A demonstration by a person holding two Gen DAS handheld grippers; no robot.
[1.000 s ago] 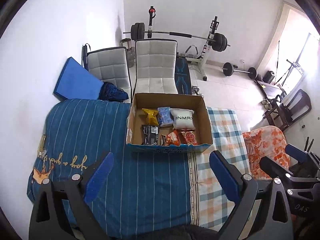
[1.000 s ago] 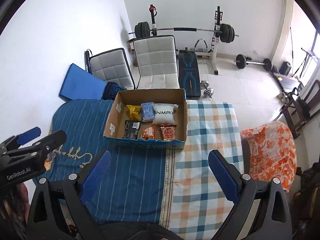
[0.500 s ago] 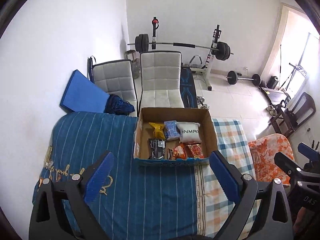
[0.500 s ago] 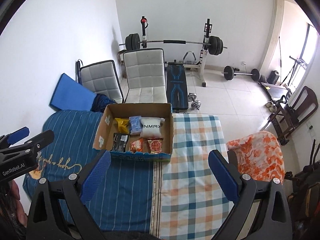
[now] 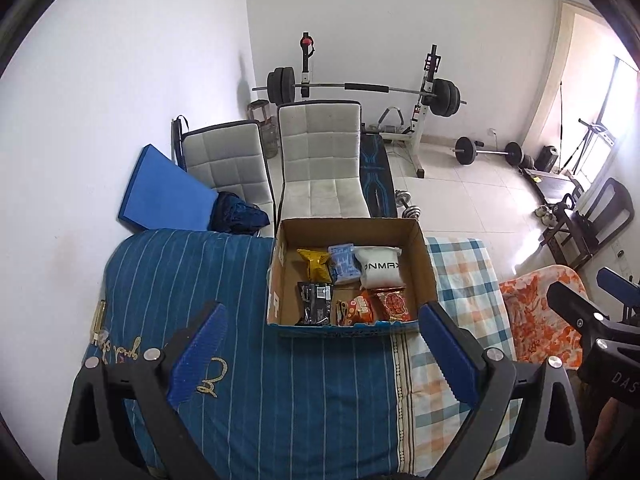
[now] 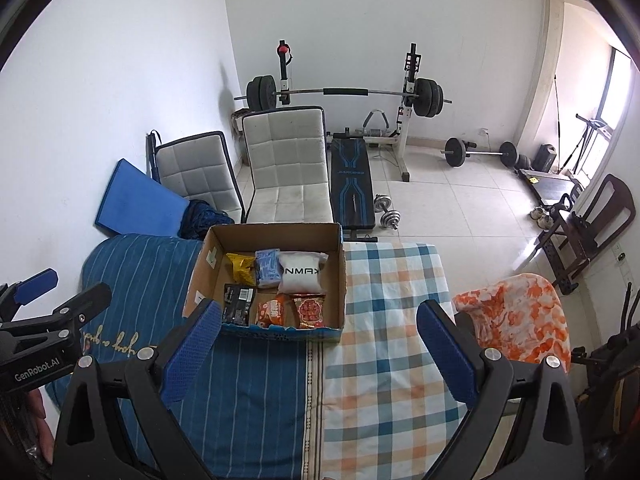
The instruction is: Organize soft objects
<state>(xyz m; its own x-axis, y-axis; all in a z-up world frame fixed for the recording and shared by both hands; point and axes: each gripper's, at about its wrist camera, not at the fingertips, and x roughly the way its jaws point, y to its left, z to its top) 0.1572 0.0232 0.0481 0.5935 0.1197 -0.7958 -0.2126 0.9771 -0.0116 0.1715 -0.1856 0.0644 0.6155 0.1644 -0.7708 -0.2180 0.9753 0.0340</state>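
An open cardboard box (image 5: 424, 260) stands on the bed, also seen in the right wrist view (image 6: 338, 280). Inside lie soft packets: a white pouch (image 5: 380, 270), a yellow bag (image 5: 316, 264), a blue pack (image 5: 342, 262), a black pack (image 5: 316, 300) and two red-orange snack bags (image 5: 374, 304). My left gripper (image 5: 324, 350) is open and empty, held above the blue striped blanket in front of the box. My right gripper (image 6: 318, 350) is open and empty, over the seam between blanket and checked sheet.
A blue striped blanket (image 5: 200, 280) and a checked sheet (image 6: 392, 320) cover the bed. An orange floral cushion (image 6: 520, 320) lies at the right. Two white chairs (image 5: 320, 160), a blue mat (image 5: 164, 196) and a weight bench (image 6: 352, 184) stand behind the bed.
Both grippers have pulled back and risen from the box, so it looks smaller and more of the room shows. Both stay open and empty.
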